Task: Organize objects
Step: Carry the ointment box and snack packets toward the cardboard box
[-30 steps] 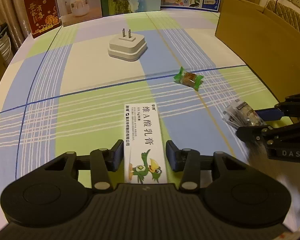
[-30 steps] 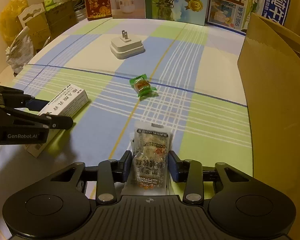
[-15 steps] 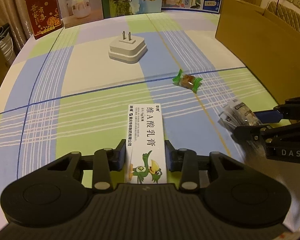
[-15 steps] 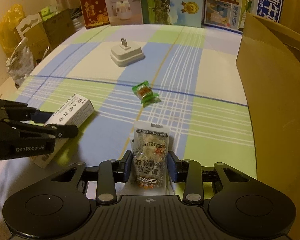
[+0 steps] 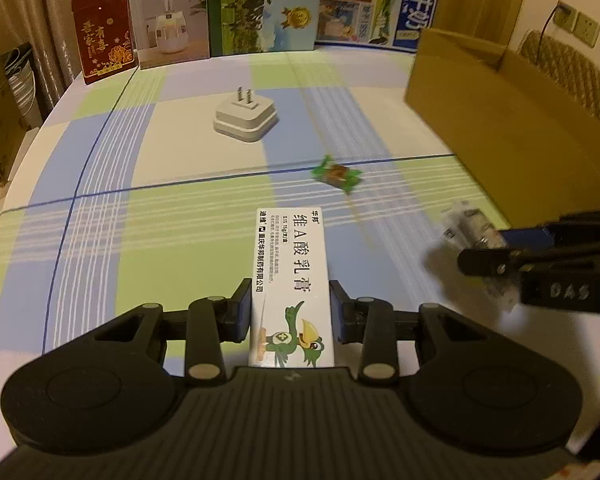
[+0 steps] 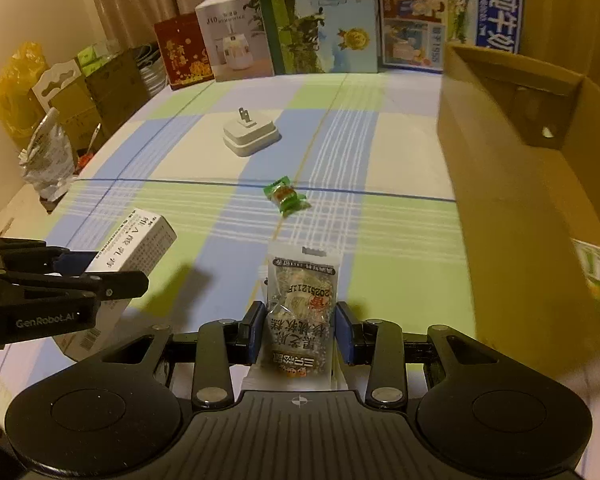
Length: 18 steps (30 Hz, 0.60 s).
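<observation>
My left gripper (image 5: pixel 291 312) is shut on a white ointment box (image 5: pixel 291 264) with a green bird on it, lifted off the checked tablecloth. The same box (image 6: pixel 136 244) and left gripper (image 6: pixel 100 272) show at the left of the right wrist view. My right gripper (image 6: pixel 300 330) is shut on a clear snack packet (image 6: pixel 301 304), also raised. That packet (image 5: pixel 465 226) and the right gripper (image 5: pixel 499 250) appear blurred at the right of the left wrist view. A green-wrapped candy (image 5: pixel 335 174) (image 6: pixel 286 196) and a white plug adapter (image 5: pixel 246 120) (image 6: pixel 252 136) lie on the cloth.
An open cardboard box (image 6: pixel 539 184) (image 5: pixel 499 120) stands along the table's right side with a green-and-white item (image 6: pixel 591 276) inside. Printed cartons (image 5: pixel 260 4) line the far edge. Bags and boxes (image 6: pixel 48 160) sit beyond the left edge.
Both grippers rose with their loads off the cloth and moved toward the far side. The left jaws closed onto the ointment box. The cardboard box's inside has come into view.
</observation>
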### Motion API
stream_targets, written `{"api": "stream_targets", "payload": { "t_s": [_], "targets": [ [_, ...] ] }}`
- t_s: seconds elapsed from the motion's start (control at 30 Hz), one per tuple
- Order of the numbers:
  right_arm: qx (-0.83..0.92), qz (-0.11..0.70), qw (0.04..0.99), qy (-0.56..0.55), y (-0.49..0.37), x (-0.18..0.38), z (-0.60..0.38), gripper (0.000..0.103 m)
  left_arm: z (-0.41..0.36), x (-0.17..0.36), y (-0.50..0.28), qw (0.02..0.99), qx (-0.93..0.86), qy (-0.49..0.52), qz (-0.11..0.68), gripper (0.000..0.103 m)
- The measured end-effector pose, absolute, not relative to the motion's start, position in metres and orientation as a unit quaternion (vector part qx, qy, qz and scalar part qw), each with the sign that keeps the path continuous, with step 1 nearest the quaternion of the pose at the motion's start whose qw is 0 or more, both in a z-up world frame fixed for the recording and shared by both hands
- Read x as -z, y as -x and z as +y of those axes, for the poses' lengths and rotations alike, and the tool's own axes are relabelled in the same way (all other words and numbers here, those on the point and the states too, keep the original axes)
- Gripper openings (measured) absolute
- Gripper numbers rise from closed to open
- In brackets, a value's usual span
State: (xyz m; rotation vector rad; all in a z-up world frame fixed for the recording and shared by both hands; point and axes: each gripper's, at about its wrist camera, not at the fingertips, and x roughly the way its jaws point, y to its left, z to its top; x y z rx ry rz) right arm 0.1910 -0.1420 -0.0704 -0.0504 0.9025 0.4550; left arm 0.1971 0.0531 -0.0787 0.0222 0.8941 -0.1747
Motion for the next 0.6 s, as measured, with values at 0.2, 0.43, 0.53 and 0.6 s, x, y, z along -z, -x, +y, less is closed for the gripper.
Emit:
{"api": "stream_targets", "payload": {
  "t_s": [0.2,0.43,0.53,0.6],
  "targets": [
    [-0.201,0.423,0.883,0.003,-0.148,0.044,-0.164,0.034,0.034,0.052,-0.153,0.902,0.075,0.02,0.424,0.033],
    [-0.193,0.408,0.892,-0.004,-0.106,0.015,-0.185,0.034,0.006,0.029,-0.11,0.904,0.064,0.051,0.419,0.033],
    [-0.192,0.401,0.896,0.002,-0.091,0.006,-0.192,0.034,-0.004,0.021,-0.096,0.905,0.068,0.056,0.417,0.033],
    [-0.189,0.399,0.897,0.0,-0.083,0.003,-0.197,0.034,-0.008,0.016,-0.089,0.907,0.068,0.056,0.413,0.033]
  ]
}}
